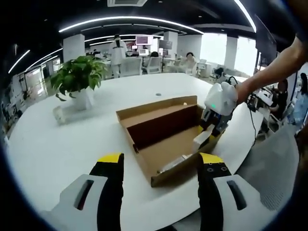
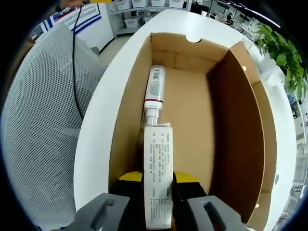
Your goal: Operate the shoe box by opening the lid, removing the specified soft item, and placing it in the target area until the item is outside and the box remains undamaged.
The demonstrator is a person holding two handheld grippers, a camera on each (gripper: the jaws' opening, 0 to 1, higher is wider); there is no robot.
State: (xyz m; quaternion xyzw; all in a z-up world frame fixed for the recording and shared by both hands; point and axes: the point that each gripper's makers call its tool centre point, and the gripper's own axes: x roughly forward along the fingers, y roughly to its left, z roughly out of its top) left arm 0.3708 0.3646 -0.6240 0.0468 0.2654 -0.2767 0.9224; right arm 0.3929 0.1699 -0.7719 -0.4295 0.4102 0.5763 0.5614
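- Big white table [image 1: 57, 144] with a rounded edge, set in an open-plan office.
- Potted green plant [image 1: 79, 77] stood on it, in a white pot.
- Curved ceiling light strips [image 1: 130, 20] were lit.
- Bright windows [image 1: 211, 48] at the far side.
- White columns [image 1: 73, 46]; people stood or sat at desks beyond, probably workstations.
- Grey mesh chair [image 2: 43, 120] beside the table.

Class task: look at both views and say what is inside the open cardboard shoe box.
Inside the shoe box, a white tube lies along one wall. The right gripper holds a slim printed carton over it; the floor beneath the carton is hidden.
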